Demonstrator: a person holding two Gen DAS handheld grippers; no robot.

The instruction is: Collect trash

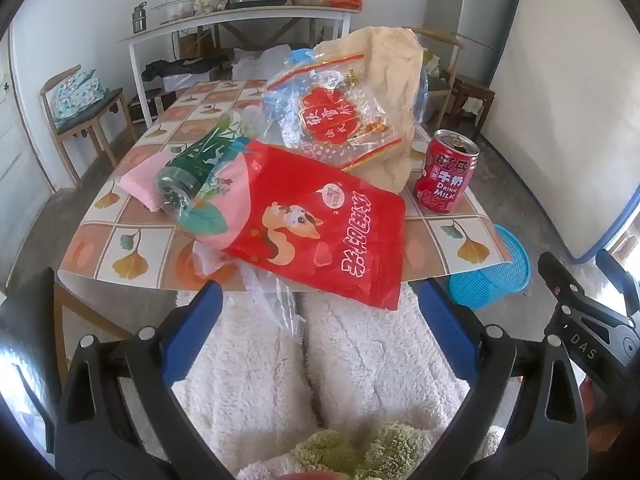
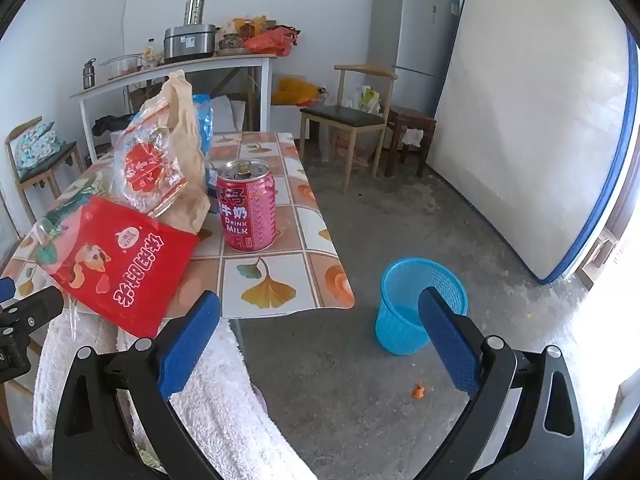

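Trash lies on a tiled-pattern table: a red snack bag hanging over the near edge, a green plastic bottle on its side on a pink cloth, a clear printed bag against a beige bag, and a red milk can upright at the right. The can and red bag also show in the right wrist view. A blue wastebasket stands on the floor right of the table. My left gripper is open, just short of the red bag. My right gripper is open, empty, beside the table corner.
The person's lap in white fleece lies below both grippers. Wooden chairs, a cluttered white side table, a fridge and a leaning mattress stand around. A small orange scrap lies on the floor.
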